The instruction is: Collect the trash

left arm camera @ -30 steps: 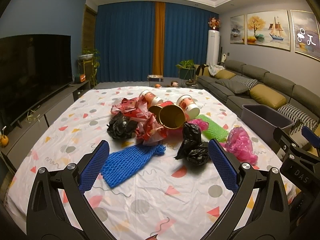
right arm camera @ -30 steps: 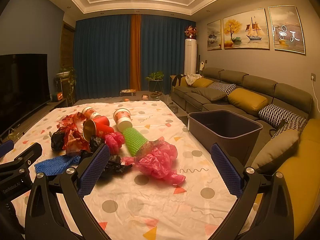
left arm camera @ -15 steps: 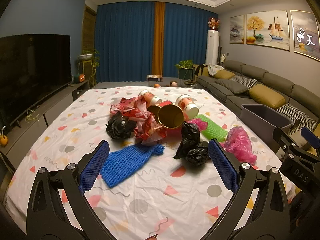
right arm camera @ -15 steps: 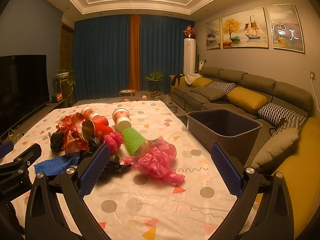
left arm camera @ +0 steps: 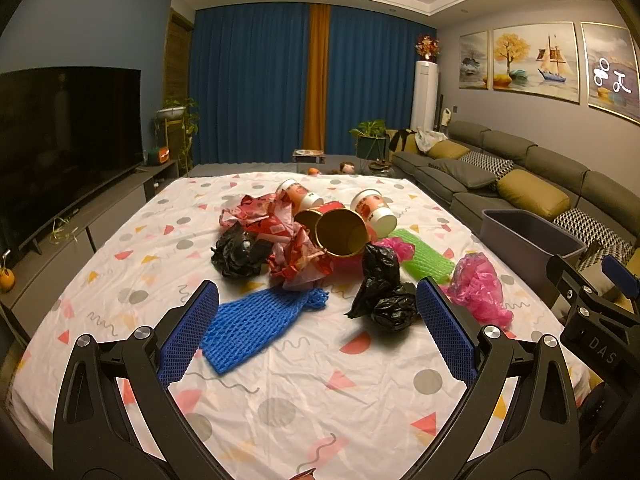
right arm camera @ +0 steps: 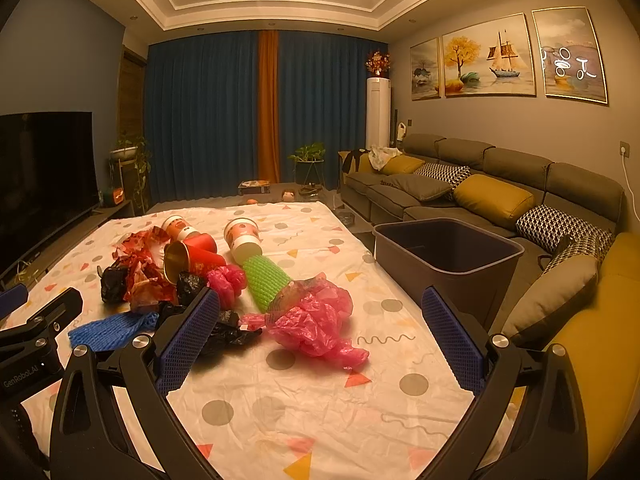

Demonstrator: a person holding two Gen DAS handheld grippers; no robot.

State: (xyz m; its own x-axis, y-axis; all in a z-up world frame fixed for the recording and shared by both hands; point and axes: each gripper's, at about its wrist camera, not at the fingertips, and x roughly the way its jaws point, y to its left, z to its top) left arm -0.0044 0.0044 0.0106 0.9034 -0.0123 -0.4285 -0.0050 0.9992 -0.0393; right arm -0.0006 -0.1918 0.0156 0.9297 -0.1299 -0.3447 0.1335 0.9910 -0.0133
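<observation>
Left gripper [left arm camera: 316, 320] and right gripper [right arm camera: 320, 328], fingers spread wide, empty.

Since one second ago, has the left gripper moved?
Yes, slightly. In the left wrist view the blue net sits a little nearer the left finger, so the left gripper has shifted slightly rightward.

The blue net [right arm camera: 112, 326] lies half behind the left gripper [right arm camera: 36, 328]; cup [left arm camera: 374, 212] print is too small to read.
</observation>
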